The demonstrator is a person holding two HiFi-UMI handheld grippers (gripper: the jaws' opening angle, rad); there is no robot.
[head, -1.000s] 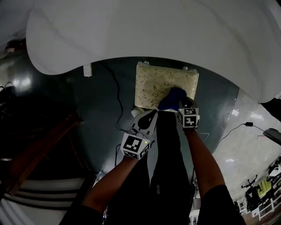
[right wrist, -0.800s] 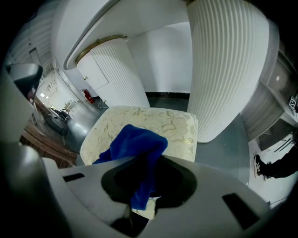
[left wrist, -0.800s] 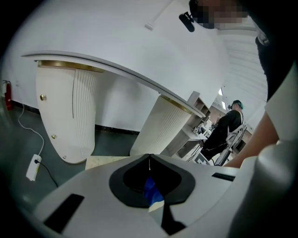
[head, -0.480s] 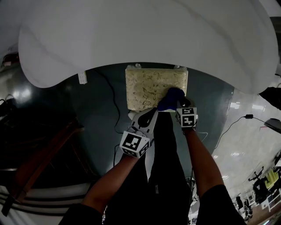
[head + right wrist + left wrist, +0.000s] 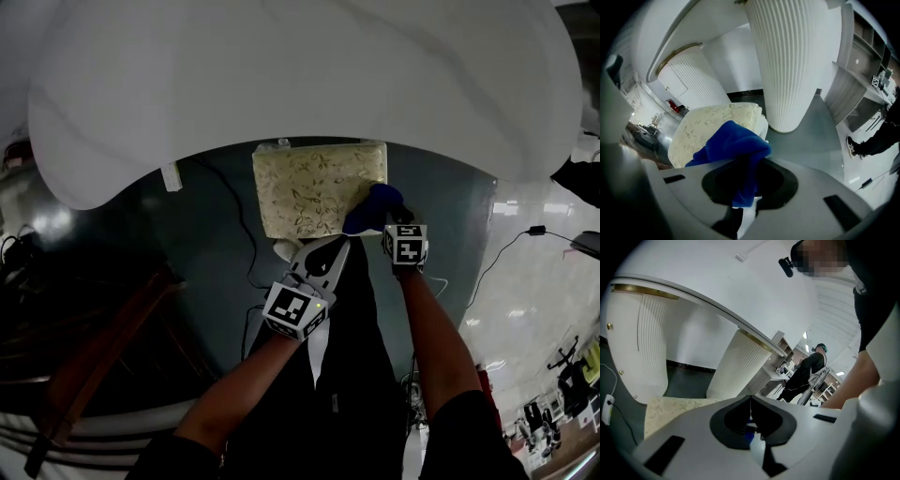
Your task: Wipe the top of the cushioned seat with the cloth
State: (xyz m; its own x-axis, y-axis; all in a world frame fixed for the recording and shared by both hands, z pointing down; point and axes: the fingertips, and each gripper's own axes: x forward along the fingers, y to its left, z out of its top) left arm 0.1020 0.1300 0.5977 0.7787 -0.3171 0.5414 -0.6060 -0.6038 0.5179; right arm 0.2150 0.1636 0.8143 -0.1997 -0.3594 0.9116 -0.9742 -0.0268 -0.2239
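The cushioned seat [image 5: 314,187] is a cream square with a leafy pattern, standing on the dark floor under the table's edge. A blue cloth [image 5: 373,208] lies on its near right corner, and my right gripper [image 5: 386,223] is shut on it. In the right gripper view the cloth [image 5: 733,140] bunches out of the right gripper [image 5: 745,166] above the seat [image 5: 708,124]. My left gripper [image 5: 302,253] hovers by the seat's near left corner, its jaws closed together with nothing between them. Seen from the left gripper [image 5: 750,404], the seat [image 5: 675,406] lies low at the left.
A big white tabletop [image 5: 300,75] overhangs the seat. Its ribbed white pedestal [image 5: 797,61] stands just right of the seat. A black cable [image 5: 246,225] and a white plug [image 5: 171,176] lie on the floor at the left. A person [image 5: 806,373] stands far off.
The right gripper has slid the cloth rightward along the seat's near edge to the right corner. The left gripper has hardly moved.
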